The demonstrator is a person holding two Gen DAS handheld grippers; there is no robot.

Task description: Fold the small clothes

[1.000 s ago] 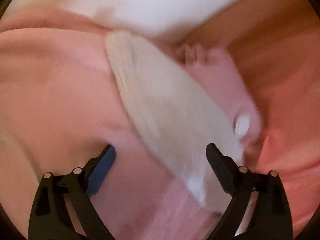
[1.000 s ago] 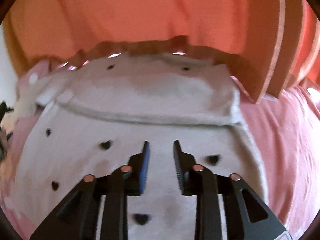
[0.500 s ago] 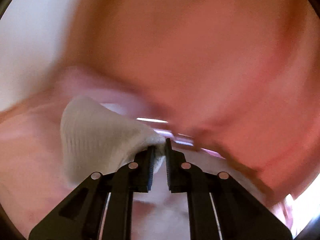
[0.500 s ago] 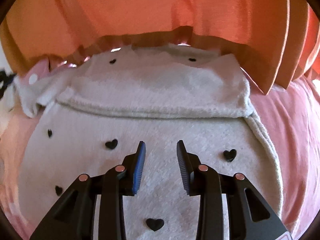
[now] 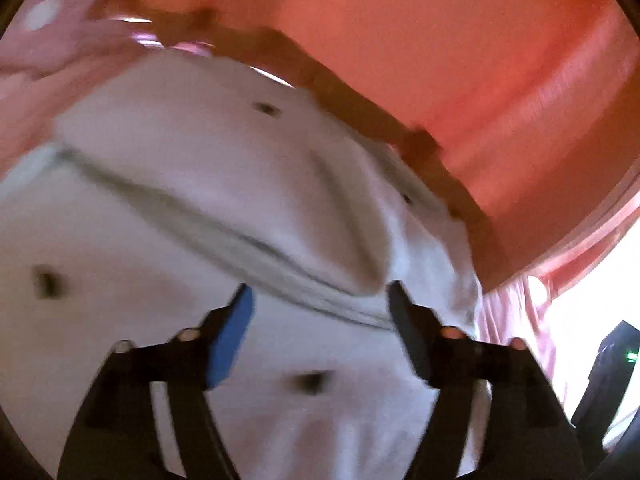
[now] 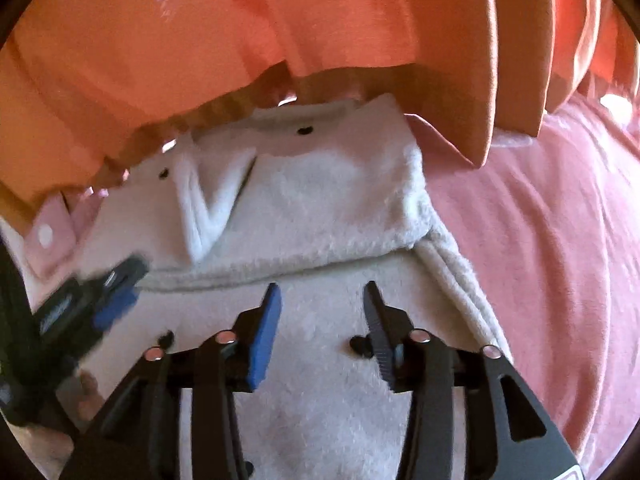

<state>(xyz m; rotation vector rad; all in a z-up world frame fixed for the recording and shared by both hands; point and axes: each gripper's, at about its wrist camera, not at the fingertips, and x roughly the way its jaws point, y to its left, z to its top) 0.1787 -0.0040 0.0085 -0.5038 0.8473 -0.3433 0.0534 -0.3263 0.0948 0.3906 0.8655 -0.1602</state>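
A small white fleece garment with black hearts (image 6: 320,400) lies on pink bedding, its far part folded back over itself (image 6: 320,200). A white sleeve lies across that fold in a V (image 6: 208,216). My right gripper (image 6: 322,304) is open and empty, low over the garment just short of the fold edge. My left gripper (image 5: 320,300) is open and empty over the same garment (image 5: 200,160), and also shows blurred at the left of the right wrist view (image 6: 116,292).
An orange curtain (image 6: 240,20) hangs down to the garment's far edge. Pink bedding (image 6: 540,260) spreads to the right. A pink polka-dot cloth (image 6: 44,236) lies at the garment's far left. A dark device with a green light (image 5: 616,364) sits at the right.
My left gripper, shut on the white sleeve half a second ago, has let it go on the folded part and opened. My right gripper has opened wider.
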